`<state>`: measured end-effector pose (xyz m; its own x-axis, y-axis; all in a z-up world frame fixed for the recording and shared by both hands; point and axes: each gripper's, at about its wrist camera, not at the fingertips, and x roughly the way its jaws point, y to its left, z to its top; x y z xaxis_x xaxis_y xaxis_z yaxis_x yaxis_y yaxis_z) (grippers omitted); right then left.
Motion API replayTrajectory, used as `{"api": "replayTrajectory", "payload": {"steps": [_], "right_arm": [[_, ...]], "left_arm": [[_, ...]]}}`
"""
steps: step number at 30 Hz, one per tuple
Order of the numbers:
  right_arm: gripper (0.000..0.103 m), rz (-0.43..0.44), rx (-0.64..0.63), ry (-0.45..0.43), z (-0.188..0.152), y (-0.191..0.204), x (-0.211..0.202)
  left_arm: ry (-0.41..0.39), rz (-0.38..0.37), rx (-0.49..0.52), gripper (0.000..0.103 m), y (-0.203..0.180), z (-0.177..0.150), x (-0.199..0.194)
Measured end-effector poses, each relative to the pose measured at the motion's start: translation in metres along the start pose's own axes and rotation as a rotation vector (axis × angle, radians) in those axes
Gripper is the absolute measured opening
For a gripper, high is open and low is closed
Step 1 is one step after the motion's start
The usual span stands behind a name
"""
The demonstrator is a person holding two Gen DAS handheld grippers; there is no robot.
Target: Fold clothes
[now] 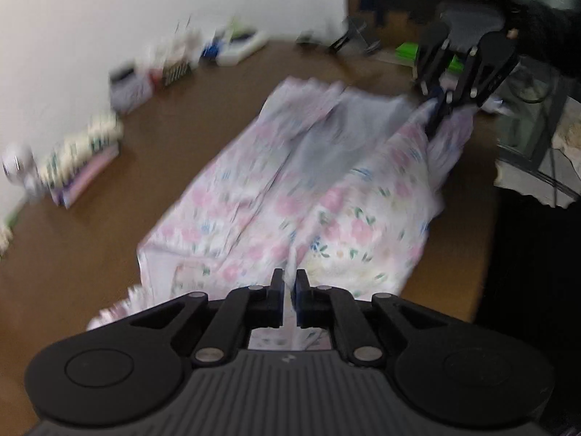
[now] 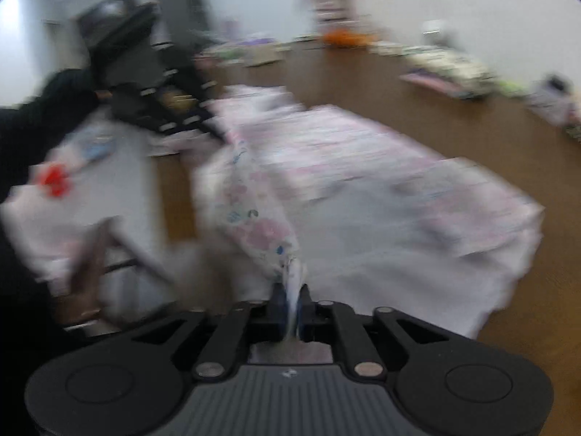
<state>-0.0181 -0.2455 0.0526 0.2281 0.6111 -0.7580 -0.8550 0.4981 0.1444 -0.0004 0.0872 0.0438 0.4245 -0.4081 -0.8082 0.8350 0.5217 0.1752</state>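
The floral garment (image 1: 276,181) lies spread on the brown table (image 1: 90,254), its right side lifted. The left gripper (image 1: 289,292) and right gripper (image 2: 290,299) each pinch an edge of it — probably the first fold is only starting; everything else remains.

This looks like a lived-in room of a home. A brown wooden desk (image 1: 90,254) stands against a plain white wall (image 1: 145,7), and far ahead of the jaws its back edge is lined with household clutter: small boxes (image 1: 83,170), packets and a white tray (image 1: 239,49), all blurred. A floral garment (image 1: 254,196) lies spread on the desk. Beyond the right edge sits a dark piece of furniture (image 1: 526,138) draped with a pale cloth (image 1: 566,134).
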Motion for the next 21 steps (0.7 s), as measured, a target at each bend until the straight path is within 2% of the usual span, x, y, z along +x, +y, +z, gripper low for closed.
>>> {"api": "replayTrajectory", "payload": {"steps": [1,2,4,6,8,10,12,14,15,17,19,21], "right_arm": [[0.028,-0.032,0.008,0.009,0.003,-0.007,0.002],[0.03,-0.062,0.004,0.002,0.004,-0.011,-0.001],[0.04,-0.145,0.003,-0.056,0.003,-0.014,-0.019],[0.042,-0.199,0.047,-0.129,-0.005,-0.013,-0.042],[0.042,-0.198,0.069,-0.179,-0.015,-0.005,-0.058],[0.042,-0.144,0.063,-0.211,-0.027,0.015,-0.06],[0.041,-0.114,0.045,-0.198,-0.032,0.035,-0.042],[0.039,-0.168,0.041,-0.173,-0.03,0.051,-0.016],[0.038,-0.209,0.071,-0.173,-0.025,0.055,-0.003],[0.035,-0.236,0.16,-0.195,-0.017,0.057,0.019],[0.033,-0.252,0.198,-0.215,-0.009,0.059,0.037],[0.032,-0.272,0.233,-0.197,-0.01,0.057,0.049]], "left_arm": [[0.025,0.011,-0.012,0.011,0.003,-0.003,0.006],[0.041,0.021,-0.027,0.014,0.006,-0.009,0.005],[0.019,0.053,-0.087,0.022,0.009,-0.024,-0.018],[-0.03,0.097,-0.179,0.042,0.015,-0.044,-0.052],[-0.058,0.143,-0.262,0.049,0.015,-0.064,-0.083],[-0.054,0.177,-0.301,0.057,0.004,-0.081,-0.099],[-0.047,0.209,-0.319,0.072,-0.009,-0.097,-0.107],[-0.017,0.245,-0.285,0.079,-0.019,-0.104,-0.096],[-0.001,0.259,-0.272,0.079,-0.022,-0.106,-0.089],[0.023,0.245,-0.272,0.077,-0.022,-0.111,-0.078],[0.027,0.229,-0.272,0.07,-0.021,-0.119,-0.071],[0.033,0.22,-0.293,0.041,-0.014,-0.126,-0.07]]}}
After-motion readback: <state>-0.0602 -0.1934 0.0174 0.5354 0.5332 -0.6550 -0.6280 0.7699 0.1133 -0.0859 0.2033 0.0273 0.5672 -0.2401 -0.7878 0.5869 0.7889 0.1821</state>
